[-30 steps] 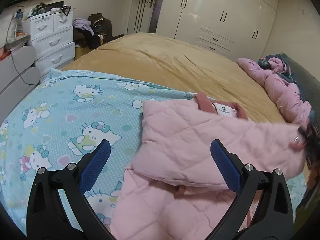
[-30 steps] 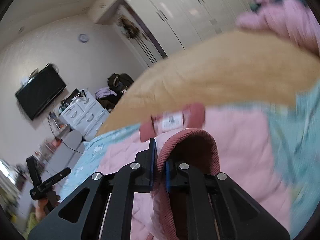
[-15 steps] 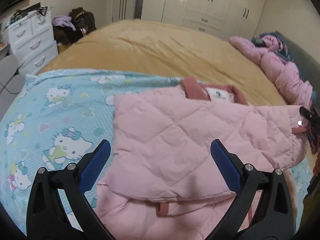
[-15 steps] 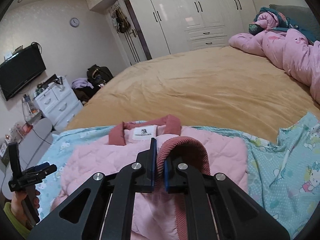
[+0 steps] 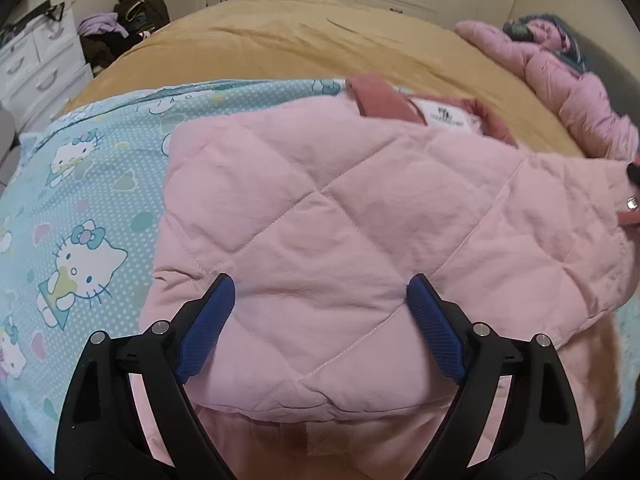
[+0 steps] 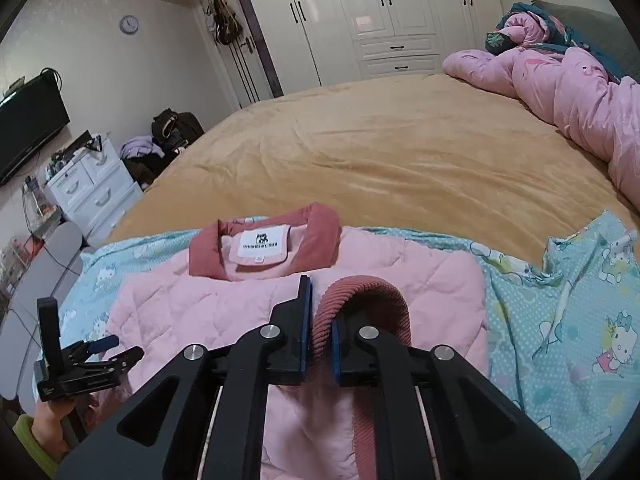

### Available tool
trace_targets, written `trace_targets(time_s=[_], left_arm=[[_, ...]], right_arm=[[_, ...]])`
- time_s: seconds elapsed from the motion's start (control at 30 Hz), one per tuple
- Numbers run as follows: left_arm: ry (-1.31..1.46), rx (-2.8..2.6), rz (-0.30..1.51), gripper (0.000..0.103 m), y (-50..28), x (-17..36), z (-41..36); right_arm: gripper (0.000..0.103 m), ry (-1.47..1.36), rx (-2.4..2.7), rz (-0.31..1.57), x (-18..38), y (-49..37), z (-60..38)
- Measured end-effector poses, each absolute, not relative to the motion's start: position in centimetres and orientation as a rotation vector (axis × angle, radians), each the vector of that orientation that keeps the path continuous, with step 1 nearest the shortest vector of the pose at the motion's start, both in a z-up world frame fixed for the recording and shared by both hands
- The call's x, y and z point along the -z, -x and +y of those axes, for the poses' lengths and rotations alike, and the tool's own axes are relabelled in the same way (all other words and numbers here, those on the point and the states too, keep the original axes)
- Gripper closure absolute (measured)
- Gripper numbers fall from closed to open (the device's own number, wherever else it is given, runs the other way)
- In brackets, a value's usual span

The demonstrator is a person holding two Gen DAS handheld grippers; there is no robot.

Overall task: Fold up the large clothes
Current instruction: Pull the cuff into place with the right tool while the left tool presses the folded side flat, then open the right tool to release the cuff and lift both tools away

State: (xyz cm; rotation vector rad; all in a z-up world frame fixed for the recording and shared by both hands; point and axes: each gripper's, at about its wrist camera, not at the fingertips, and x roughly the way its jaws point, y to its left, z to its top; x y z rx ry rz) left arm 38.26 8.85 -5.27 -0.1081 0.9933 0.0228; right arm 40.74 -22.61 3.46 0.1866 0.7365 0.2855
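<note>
The pink quilted jacket (image 5: 320, 216) is lying on a Hello Kitty sheet (image 5: 80, 208) spread over the near end of a bed with a tan cover (image 6: 380, 152). Its dusty-red collar (image 6: 320, 232) and white label (image 6: 262, 246) are pointing toward the far side of the bed, and one sleeve is lying folded across the body. The right gripper (image 6: 318, 344) is clamping the ribbed red cuff (image 6: 368, 292) of that sleeve between its blue pads, the cuff arching up just past the fingertips over the jacket's middle. The left gripper (image 5: 320, 304) is hovering over the near part of the jacket with its blue-padded fingers (image 5: 208, 320) spread wide and nothing between them; whether they are touching the fabric is unclear. In the right wrist view that gripper is showing at the jacket's left edge, held by a hand in a green sleeve. Past the sheet, a bunched pink duvet (image 6: 572, 92) is lying at the head of the bed. A white wardrobe (image 6: 380, 12) is standing along the far wall, with a white drawer unit (image 6: 90, 188), a dark bag (image 6: 174, 128) and a television (image 6: 28, 124) off to the left
</note>
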Motion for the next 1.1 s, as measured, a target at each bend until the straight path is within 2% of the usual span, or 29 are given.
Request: trace_targets(time_s=[0.27, 0.4, 0.5, 0.57, 0.7, 0.77, 0.97, 1.1], left_arm=[[0.135, -0.015, 1.018, 0.019, -38.7, 6.6, 9.4], [0.136, -0.016, 1.013, 0.019, -38.7, 6.8, 9.4], [0.14, -0.017, 1.012, 0.019, -38.7, 6.8, 9.4], [0.141, -0.016, 1.012, 0.019, -38.7, 6.8, 9.4], [0.144, -0.015, 1.012, 0.019, -38.7, 6.8, 9.4], [0.143, -0.014, 1.011, 0.019, -38.7, 6.8, 9.4], [0.146, -0.013, 1.003, 0.019, -38.7, 6.9, 9.4], [0.152, -0.006, 0.995, 0.019, -38.6, 6.9, 9.6]], right_arm=[[0.058, -0.219, -0.198, 0.742, -3.3, -39.2, -23.8], [0.048, -0.208, -0.165, 0.666, -4.5, -37.8, -23.6], [0.043, -0.129, -0.259, 0.702, -3.7, -37.9, -20.4], [0.035, -0.082, -0.31, 0.754, -2.6, -38.3, -18.5], [0.031, 0.021, -0.301, 0.885, 1.1, -39.8, -15.0], [0.023, 0.06, -0.265, 0.948, 3.3, -40.7, -14.3], [0.02, 0.004, -0.248, 0.998, 6.4, -42.1, -14.5], [0.02, 0.005, -0.24, 0.994, 6.2, -41.9, -14.4]])
